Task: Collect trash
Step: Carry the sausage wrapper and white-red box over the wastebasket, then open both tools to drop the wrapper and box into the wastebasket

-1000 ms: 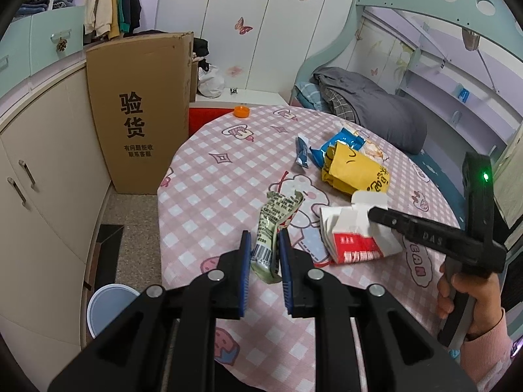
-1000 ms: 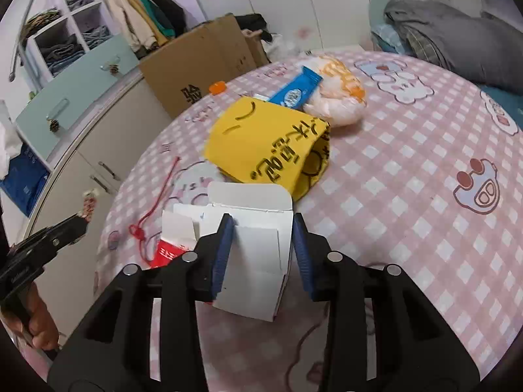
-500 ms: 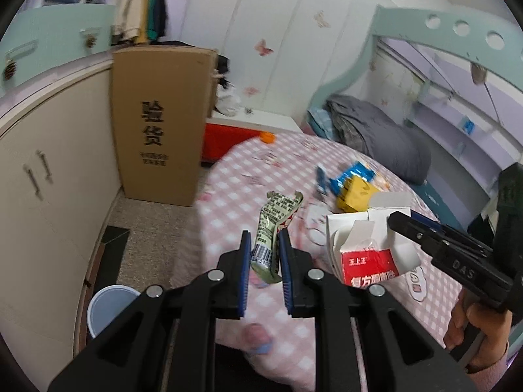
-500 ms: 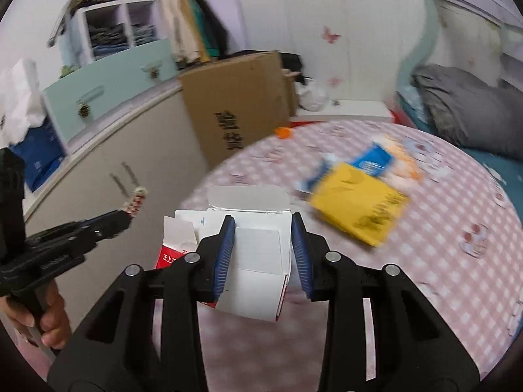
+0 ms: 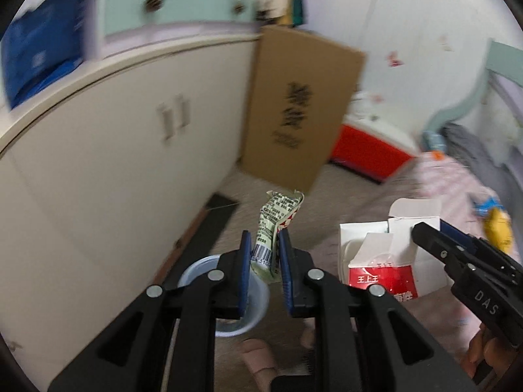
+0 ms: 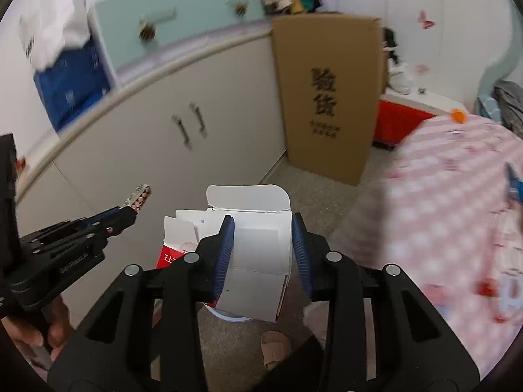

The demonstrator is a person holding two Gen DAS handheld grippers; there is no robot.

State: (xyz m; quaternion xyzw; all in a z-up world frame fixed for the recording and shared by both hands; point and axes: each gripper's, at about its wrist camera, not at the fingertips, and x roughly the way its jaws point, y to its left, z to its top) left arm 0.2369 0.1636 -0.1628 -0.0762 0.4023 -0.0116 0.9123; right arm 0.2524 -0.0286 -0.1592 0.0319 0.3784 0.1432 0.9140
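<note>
I have swung both loads off the pink checked table (image 6: 457, 176). My left hand-held gripper (image 5: 264, 254) pinches the green foil snack wrapper (image 5: 278, 215) and my right hand-held gripper (image 6: 263, 248) clamps the white-and-red cardboard carton (image 6: 251, 261), both now above the round pale-blue bin (image 5: 196, 271), ready to drop.

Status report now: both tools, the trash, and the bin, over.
Left tool shut on green wrapper, above blue bin. Right tool shut on white carton, bin's rim under it. Nothing in the way.
</note>
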